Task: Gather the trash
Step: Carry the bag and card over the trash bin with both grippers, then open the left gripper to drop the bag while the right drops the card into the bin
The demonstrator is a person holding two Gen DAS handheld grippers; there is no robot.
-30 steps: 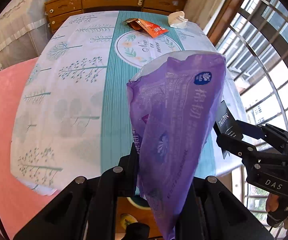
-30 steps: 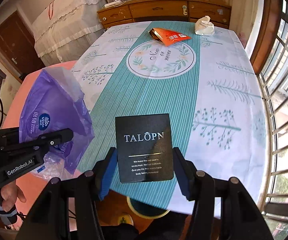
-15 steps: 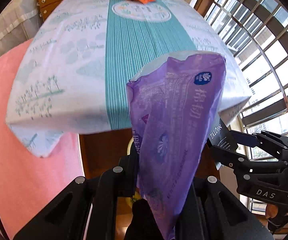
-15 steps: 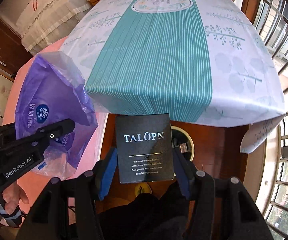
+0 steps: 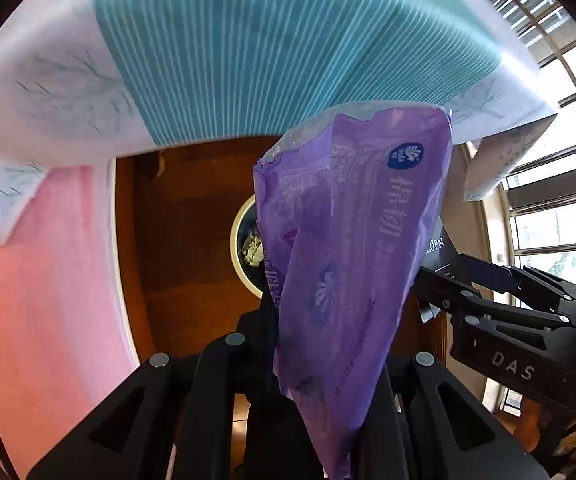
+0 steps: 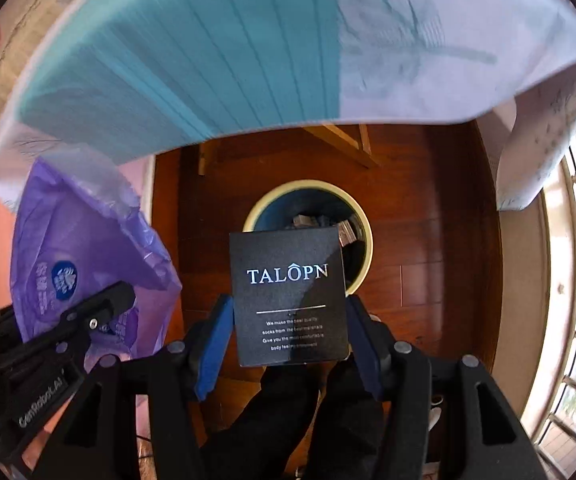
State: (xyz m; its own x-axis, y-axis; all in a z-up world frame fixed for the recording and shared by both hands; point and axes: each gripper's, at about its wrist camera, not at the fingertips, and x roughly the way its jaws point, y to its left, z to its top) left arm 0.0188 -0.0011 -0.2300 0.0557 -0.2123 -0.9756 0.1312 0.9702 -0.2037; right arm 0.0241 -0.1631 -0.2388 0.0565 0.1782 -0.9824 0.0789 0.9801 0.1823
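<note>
The right gripper (image 6: 289,332) has its blue fingers (image 6: 214,340) closed on the edges of a black TALOPN card (image 6: 289,294), which hangs over the near rim of the round waste bin (image 6: 361,224) on the wooden floor (image 6: 427,240), just past the near edge of the desk (image 6: 208,60). The left gripper (image 5: 319,384) is pinched shut on the bottom of a purple tissue wrapper (image 5: 347,248), which stands up between its fingers.

The card sits closer to the bin's near rim than its middle; let go here, it could clip the rim and slide onto the floor. The limp wrapper may cling to a finger or drift sideways as it falls.

Only the right view shows the bin's whole mouth, with what look like other scraps inside. In the left view the wrapper covers most of the bin, leaving a crumpled wad (image 5: 252,246) visible, so aiming from that side is harder.
</note>
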